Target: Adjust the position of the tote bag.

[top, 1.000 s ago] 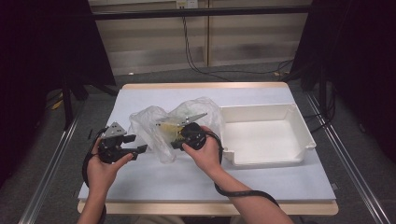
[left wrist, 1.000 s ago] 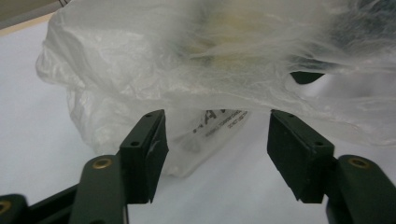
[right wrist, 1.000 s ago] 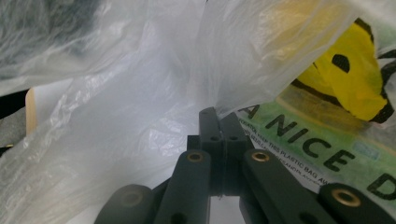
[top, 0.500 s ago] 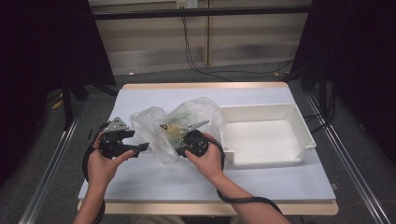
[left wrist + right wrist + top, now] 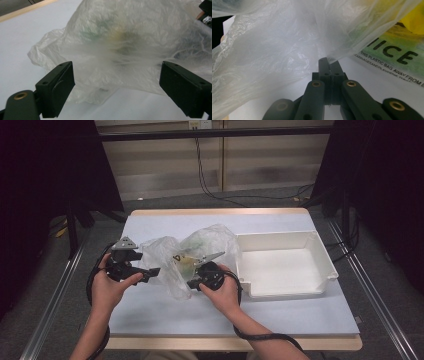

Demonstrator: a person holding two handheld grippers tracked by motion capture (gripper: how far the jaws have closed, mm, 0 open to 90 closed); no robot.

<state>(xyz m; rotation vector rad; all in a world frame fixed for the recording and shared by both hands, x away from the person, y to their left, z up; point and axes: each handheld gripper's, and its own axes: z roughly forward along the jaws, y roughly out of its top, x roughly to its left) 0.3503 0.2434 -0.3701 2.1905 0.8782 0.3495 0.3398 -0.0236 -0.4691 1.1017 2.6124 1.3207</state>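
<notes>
A crumpled clear plastic bag [image 5: 200, 251] with green and yellow print lies on the middle of the white table. My left gripper [image 5: 151, 272] is at the bag's left side. In the left gripper view its jaws [image 5: 117, 75] stand wide apart; they have just been opening, and the bag [image 5: 125, 50] bulges ahead of them without touching either pad. My right gripper [image 5: 192, 282] is at the bag's near edge. In the right gripper view the right gripper [image 5: 328, 61] is shut, pinching a fold of the film [image 5: 274, 57] at its tips. Printed lettering [image 5: 392, 53] shows through the plastic.
A white plastic tray [image 5: 325, 265] stands to the right of the bag, close to my right hand. The table's wooden edge [image 5: 215, 212] runs along the far side, and cables trail from both grippers toward the near edge.
My left gripper's jaws have spread wider and the hand has lifted a little beside the bag. The right gripper has stayed in place, still pinching the film.
</notes>
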